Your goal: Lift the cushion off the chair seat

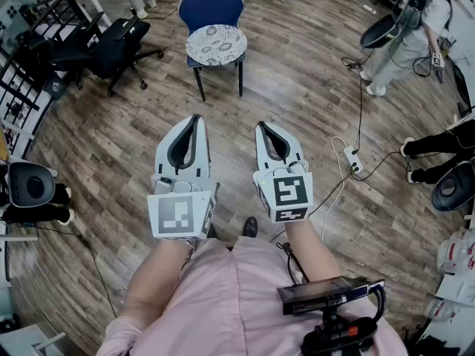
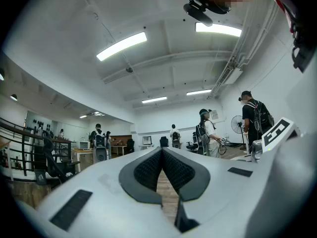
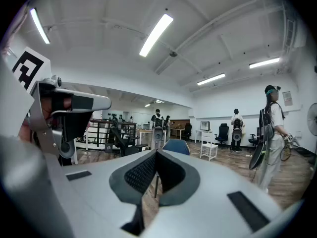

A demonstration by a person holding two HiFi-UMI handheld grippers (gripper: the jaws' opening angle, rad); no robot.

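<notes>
A round white cushion [image 1: 216, 44] with a dark lace pattern lies on the seat of a blue chair [image 1: 214, 1] at the top middle of the head view. Both grippers are held side by side well short of it, over the wood floor, pointing toward the chair. My left gripper [image 1: 194, 119] is shut with nothing between its jaws, and its tips meet in the left gripper view [image 2: 162, 149]. My right gripper [image 1: 261, 126] is shut and empty too, its jaws closed in the right gripper view [image 3: 156, 151]. The blue chair [image 3: 176, 146] back shows just beyond those jaws.
A black office chair [image 1: 111, 47] stands left of the blue chair. A person [image 1: 412, 35] with gear stands at the top right. A power strip [image 1: 350, 158] with cables lies on the floor to my right. Railings and desks line the left wall.
</notes>
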